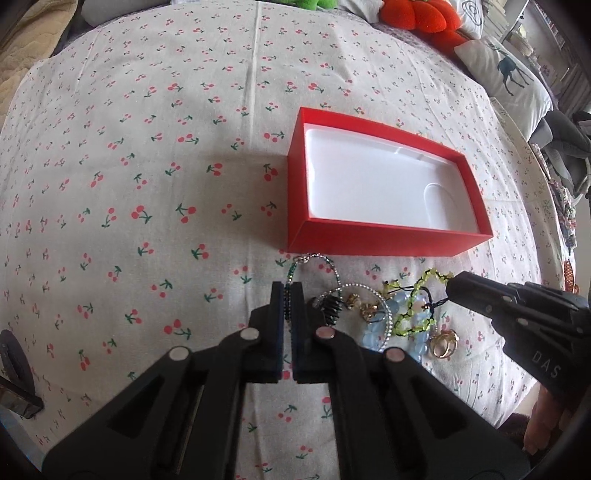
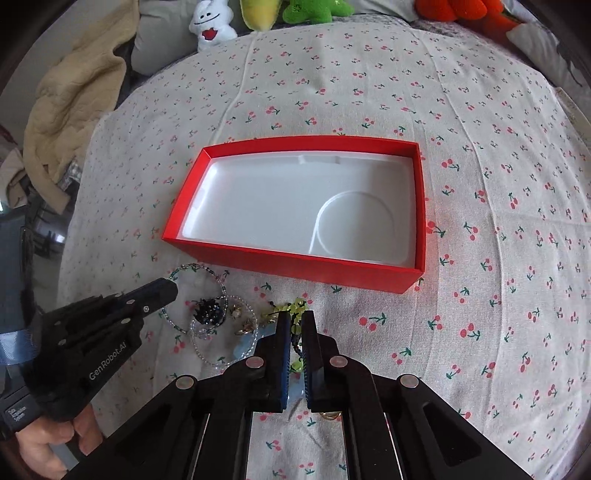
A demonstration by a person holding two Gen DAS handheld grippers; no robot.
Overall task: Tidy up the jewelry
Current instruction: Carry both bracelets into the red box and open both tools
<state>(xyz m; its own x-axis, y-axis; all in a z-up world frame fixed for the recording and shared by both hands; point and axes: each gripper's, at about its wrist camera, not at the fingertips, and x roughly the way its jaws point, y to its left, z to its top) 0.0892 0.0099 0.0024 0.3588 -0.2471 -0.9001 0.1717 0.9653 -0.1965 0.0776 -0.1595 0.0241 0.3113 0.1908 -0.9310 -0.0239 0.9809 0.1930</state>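
Right gripper (image 2: 294, 321) pinching a yellow-green bracelet (image 2: 291, 308), near a red box (image 2: 295, 266) with a white liner. Left gripper (image 2: 171, 290) gripping a green-beaded chain (image 2: 173, 275) at left. Cherry-print cloth (image 2: 480, 221) lying underneath; plush toys (image 2: 212, 24) sitting far.

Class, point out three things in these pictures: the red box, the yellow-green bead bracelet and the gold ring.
red box (image 2: 295, 264), right wrist view, near outer wall.
yellow-green bead bracelet (image 1: 408, 314), left wrist view, bead strand.
gold ring (image 1: 443, 345), left wrist view, band.
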